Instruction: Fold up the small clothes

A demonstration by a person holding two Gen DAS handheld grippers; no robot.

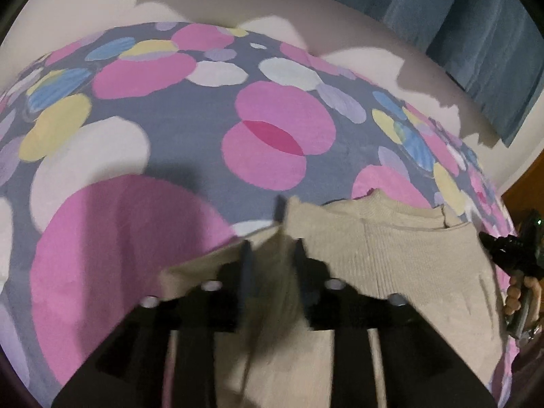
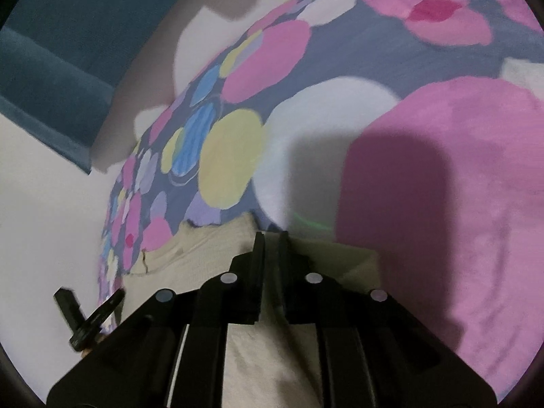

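Two grippers: your left gripper (image 1: 272,248) stands parted over the beige garment (image 1: 391,255); right gripper (image 2: 271,238) narrowly parted.

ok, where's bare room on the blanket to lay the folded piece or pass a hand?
Free: the dotted blanket beyond the beige garment, out to the pale surface below the teal curtain; also the big pink dot beside it. Crowded: the near edge, where the left gripper and right gripper sit at the garment.
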